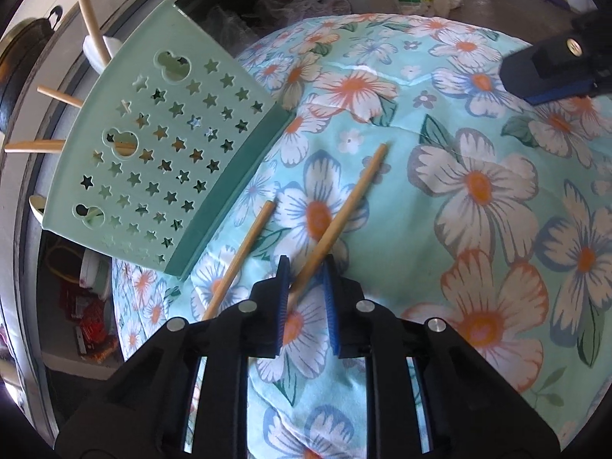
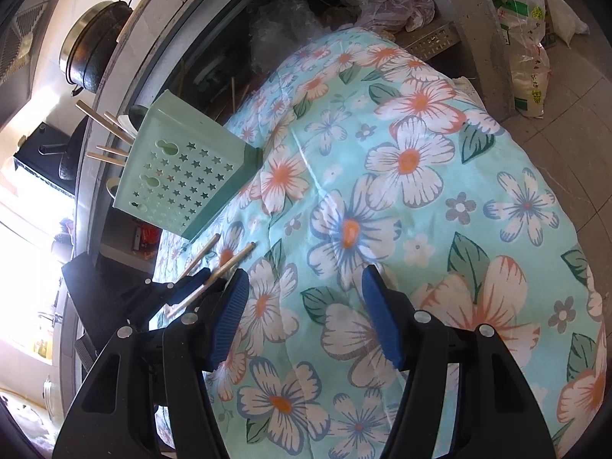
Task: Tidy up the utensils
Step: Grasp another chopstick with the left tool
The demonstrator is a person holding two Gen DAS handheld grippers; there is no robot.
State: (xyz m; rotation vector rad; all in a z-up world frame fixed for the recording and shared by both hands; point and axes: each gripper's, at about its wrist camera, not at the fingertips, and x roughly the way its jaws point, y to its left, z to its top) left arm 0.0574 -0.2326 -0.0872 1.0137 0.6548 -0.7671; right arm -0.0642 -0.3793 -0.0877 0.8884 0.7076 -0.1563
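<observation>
The left claw (image 1: 304, 267), nearly closed, apparently pinches one chopstick (image 1: 344, 214), its twin (image 1: 244, 252) just beside; the right claw (image 2: 302, 287) gapes empty.

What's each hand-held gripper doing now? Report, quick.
Left hand-held gripper: closed on a chopstick lying on the floral cloth.
Right hand-held gripper: open, holding nothing.

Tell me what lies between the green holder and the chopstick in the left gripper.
A second chopstick on the flowered cloth, seen in both views.
</observation>
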